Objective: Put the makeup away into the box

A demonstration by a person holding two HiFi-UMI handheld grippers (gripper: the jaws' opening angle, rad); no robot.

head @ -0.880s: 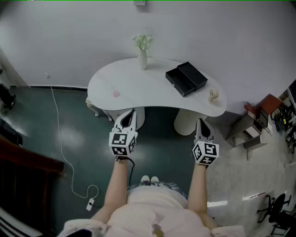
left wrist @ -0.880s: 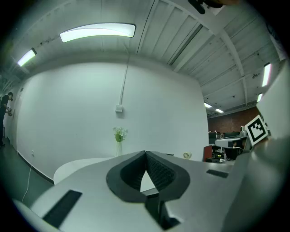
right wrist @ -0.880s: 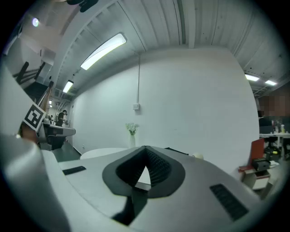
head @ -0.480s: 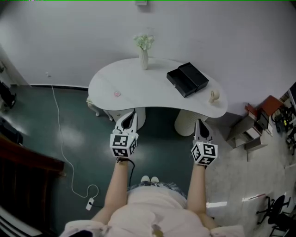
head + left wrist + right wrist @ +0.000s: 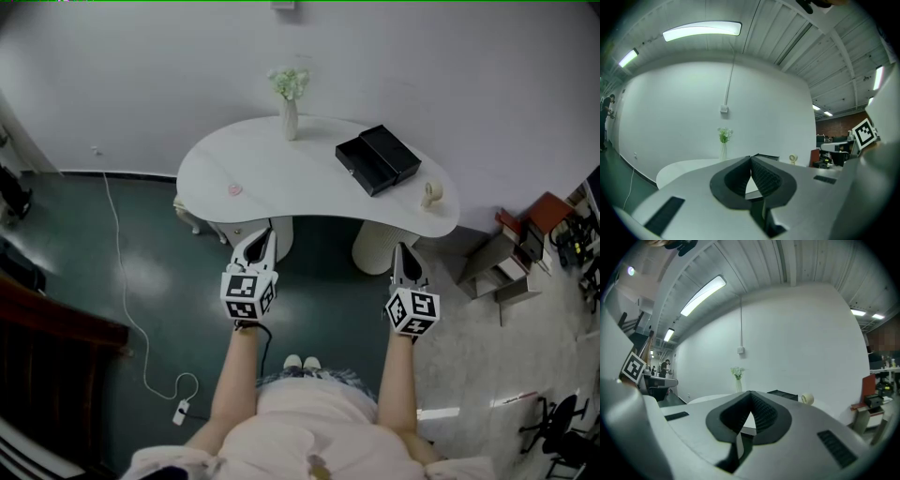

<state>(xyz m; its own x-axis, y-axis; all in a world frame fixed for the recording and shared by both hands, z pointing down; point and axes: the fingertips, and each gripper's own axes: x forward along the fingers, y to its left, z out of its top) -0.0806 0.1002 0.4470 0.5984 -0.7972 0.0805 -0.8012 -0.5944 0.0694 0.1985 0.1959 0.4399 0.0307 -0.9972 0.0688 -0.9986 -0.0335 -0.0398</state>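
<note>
An open black box [image 5: 378, 158] lies on the right part of a white curved table [image 5: 281, 183]. A small pink makeup item [image 5: 234, 189] rests on the table's left part. My left gripper [image 5: 265, 232] is shut and empty, held level in front of the table's near edge. My right gripper [image 5: 405, 251] is also shut and empty, short of the table on the right. In the left gripper view the jaws [image 5: 751, 159] meet at the tips, with the box [image 5: 765, 157] just beyond. The right gripper view shows its tips [image 5: 751, 393] touching and the box [image 5: 783, 393] behind them.
A white vase with flowers [image 5: 289, 103] stands at the table's back. A small cream round object [image 5: 431, 194] sits near the right end. A white cable [image 5: 127, 300] runs over the dark floor on the left. Shelving and clutter [image 5: 511, 258] stand to the right.
</note>
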